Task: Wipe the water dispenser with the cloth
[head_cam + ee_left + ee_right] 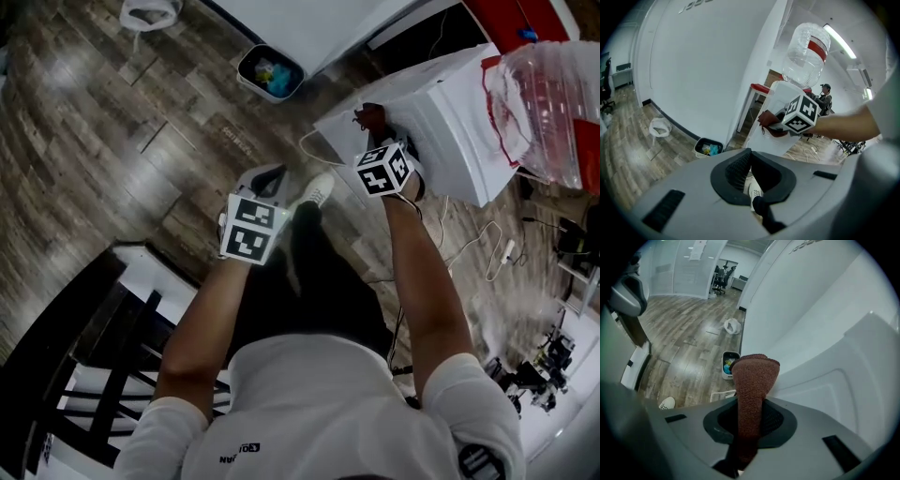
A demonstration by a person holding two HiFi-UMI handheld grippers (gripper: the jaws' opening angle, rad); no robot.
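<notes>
Right gripper (750,414): fingers (776,420) clenched on the cloth (752,376), which sits against the water dispenser (450,122) at its upper front edge.
Cloth's soft, light and floppy, so I'd grip low on the fold. Shell looks stiff and smooth. Left gripper (751,164) closed on nothing, well apart.

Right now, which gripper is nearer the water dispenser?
Right. The right gripper, shut on the cloth, is at the water dispenser's white side; the left gripper hangs apart from it over the floor, holding nothing.
</notes>
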